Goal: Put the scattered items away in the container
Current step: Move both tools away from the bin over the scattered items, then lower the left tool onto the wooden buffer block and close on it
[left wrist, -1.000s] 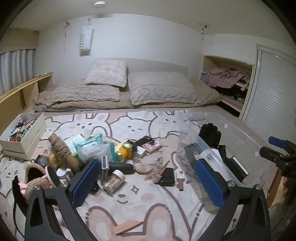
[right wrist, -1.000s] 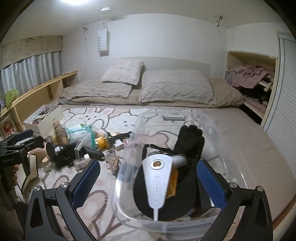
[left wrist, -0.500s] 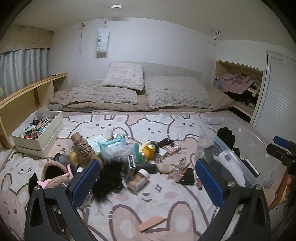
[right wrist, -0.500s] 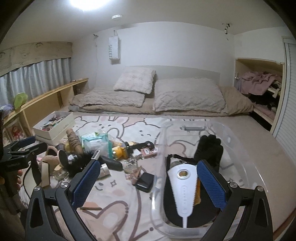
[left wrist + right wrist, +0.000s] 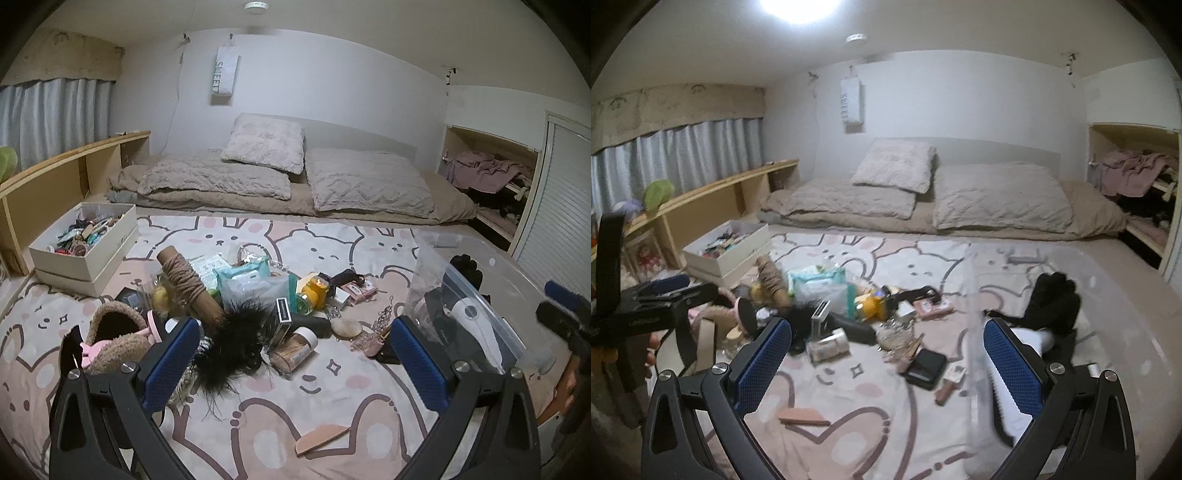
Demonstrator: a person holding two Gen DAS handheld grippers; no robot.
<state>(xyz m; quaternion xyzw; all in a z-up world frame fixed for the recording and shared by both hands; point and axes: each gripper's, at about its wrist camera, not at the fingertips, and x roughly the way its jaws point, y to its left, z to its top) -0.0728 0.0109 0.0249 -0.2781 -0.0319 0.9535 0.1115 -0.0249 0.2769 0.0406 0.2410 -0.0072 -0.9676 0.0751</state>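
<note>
A heap of scattered items lies on the bunny-print blanket: a rope spool (image 5: pixel 184 284), a black feather puff (image 5: pixel 236 341), a swab jar (image 5: pixel 293 349), a yellow candle jar (image 5: pixel 316 290), a wipes pack (image 5: pixel 255 282) and a brown slipper (image 5: pixel 110 330). The clear container (image 5: pixel 476 291) sits at the right, holding a black glove (image 5: pixel 1052 299) and a white tool (image 5: pixel 472 319). My left gripper (image 5: pixel 293 360) hovers open above the heap's near side. My right gripper (image 5: pixel 886 363) is open and empty over the blanket, left of the container wall (image 5: pixel 973 306). A black wallet (image 5: pixel 925 367) lies beside that wall.
A white box (image 5: pixel 83 247) full of small things stands at the left by a wooden shelf (image 5: pixel 74 166). Pillows (image 5: pixel 266 144) and bedding fill the far end. A pink flat file (image 5: pixel 803 415) lies near the front. A hand (image 5: pixel 652 350) holds the left gripper's handle.
Both grippers have drawn back and risen. The right one has shifted left, from over the container to over the blanket. Nothing was picked up; both stayed open.
</note>
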